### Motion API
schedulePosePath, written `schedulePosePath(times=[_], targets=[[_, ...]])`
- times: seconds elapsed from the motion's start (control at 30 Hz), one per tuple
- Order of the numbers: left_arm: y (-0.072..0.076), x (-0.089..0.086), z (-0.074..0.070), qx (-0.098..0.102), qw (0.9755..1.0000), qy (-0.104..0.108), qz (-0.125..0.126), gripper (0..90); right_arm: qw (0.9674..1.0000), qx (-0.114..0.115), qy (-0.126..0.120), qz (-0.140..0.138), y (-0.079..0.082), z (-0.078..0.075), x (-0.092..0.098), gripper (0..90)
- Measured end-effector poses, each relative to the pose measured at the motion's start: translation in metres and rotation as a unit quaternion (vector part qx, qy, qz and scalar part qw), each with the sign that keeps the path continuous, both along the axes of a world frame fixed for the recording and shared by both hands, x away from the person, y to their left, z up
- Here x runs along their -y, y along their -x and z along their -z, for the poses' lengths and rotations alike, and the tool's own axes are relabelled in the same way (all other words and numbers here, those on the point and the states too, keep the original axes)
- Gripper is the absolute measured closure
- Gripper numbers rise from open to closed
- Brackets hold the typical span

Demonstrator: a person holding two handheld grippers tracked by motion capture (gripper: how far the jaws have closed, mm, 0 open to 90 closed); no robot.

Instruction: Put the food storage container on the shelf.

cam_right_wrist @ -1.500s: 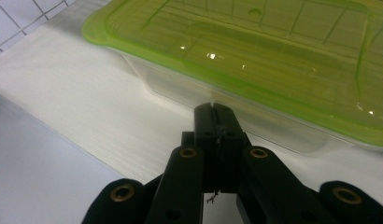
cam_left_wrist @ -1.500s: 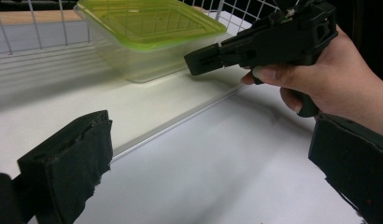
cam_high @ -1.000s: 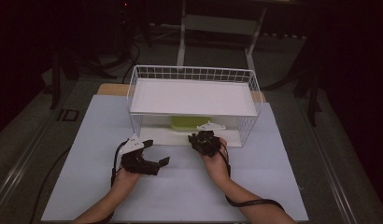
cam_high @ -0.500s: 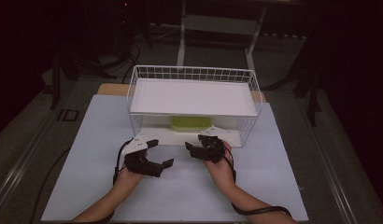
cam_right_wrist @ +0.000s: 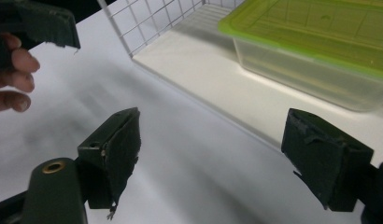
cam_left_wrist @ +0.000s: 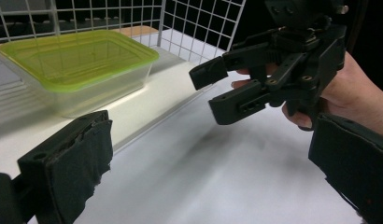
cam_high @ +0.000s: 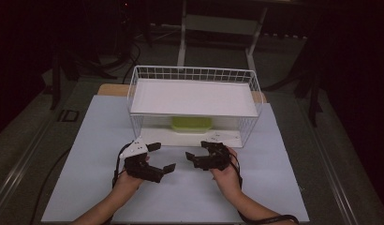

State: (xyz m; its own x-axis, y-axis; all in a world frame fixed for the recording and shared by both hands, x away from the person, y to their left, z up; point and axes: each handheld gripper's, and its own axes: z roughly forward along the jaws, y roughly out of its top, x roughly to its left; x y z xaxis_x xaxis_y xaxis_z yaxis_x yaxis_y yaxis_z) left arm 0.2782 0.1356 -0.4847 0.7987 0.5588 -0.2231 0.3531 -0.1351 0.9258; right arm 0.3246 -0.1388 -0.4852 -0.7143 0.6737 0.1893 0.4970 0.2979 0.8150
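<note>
Right gripper (cam_high: pixel 195 153): in front of the wire rack, jaws wide apart after just opening, nothing between them; the right gripper view shows only bare table between its pads.
Left gripper (cam_high: pixel 162 157): also in front of the rack, beside the right gripper and apart from it; jaws spread wide and empty, a grey plate on top.
Container (cam_high: pixel 191 124): clear box with a yellow-green lid, closed, standing on the rack's lower shelf toward the back; neither gripper touches it.
Wire rack (cam_high: pixel 250 79): white wire mesh with a flat white upper shelf, open toward the grippers, standing at the far half of the table.
Writing: no brand, label or lettering can be read on the container, rack or grippers.
Table (cam_high: pixel 87 154): pale, matte white sheet under the rack; a strip of wood edge shows behind the rack.
Room: dark around the rack; grey floor, cables and pale frame legs beyond it.
</note>
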Motion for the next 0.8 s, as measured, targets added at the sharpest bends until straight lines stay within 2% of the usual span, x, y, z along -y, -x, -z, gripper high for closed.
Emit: schedulePosePath(times=[0.33,0.53,0.67,0.8], targets=[[0.018,-0.008,-0.002,-0.005,0.9998,0.002,0.018,0.4,0.9998,0.004,0.001,-0.018,0.025,-0.005,0.012,21.5],[0.03,-0.016,-0.002,-0.004,0.9998,0.004,0.018,0.4,0.9995,0.01,-0.002,-0.03,0.039,-0.007,0.021,21.8],[0.036,-0.019,0.001,-0.01,0.9998,-0.001,0.02,0.4,0.9991,0.015,0.004,-0.04,0.047,-0.007,0.027,21.9],[0.041,-0.022,0.002,-0.014,0.9996,-0.01,0.021,0.4,0.9986,0.026,0.0,-0.045,0.053,-0.008,0.034,21.9]])
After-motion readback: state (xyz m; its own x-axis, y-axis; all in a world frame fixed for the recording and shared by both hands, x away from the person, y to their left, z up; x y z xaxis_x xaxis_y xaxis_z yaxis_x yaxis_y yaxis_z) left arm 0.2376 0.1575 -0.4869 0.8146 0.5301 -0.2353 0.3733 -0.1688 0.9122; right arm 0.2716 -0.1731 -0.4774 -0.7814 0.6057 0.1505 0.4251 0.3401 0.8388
